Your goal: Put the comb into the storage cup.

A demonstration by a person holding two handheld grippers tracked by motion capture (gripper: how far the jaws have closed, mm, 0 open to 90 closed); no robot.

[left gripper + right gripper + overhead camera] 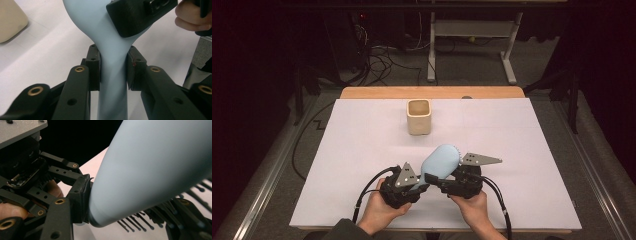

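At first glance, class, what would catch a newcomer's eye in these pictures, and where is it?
The pale blue hairbrush stands out, held up over the near middle of the white table between both grippers. The left gripper clamps its handle, while the right gripper grips the head, one pad on its smooth back, the other among the bristles. Farther back stands a beige square cup, alone.

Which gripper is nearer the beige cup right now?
Left, though barely: the two are close to level. The left gripper clamps the blue hairbrush by its handle, below and just left of the cup. The right gripper grips the brush head, below and slightly right.
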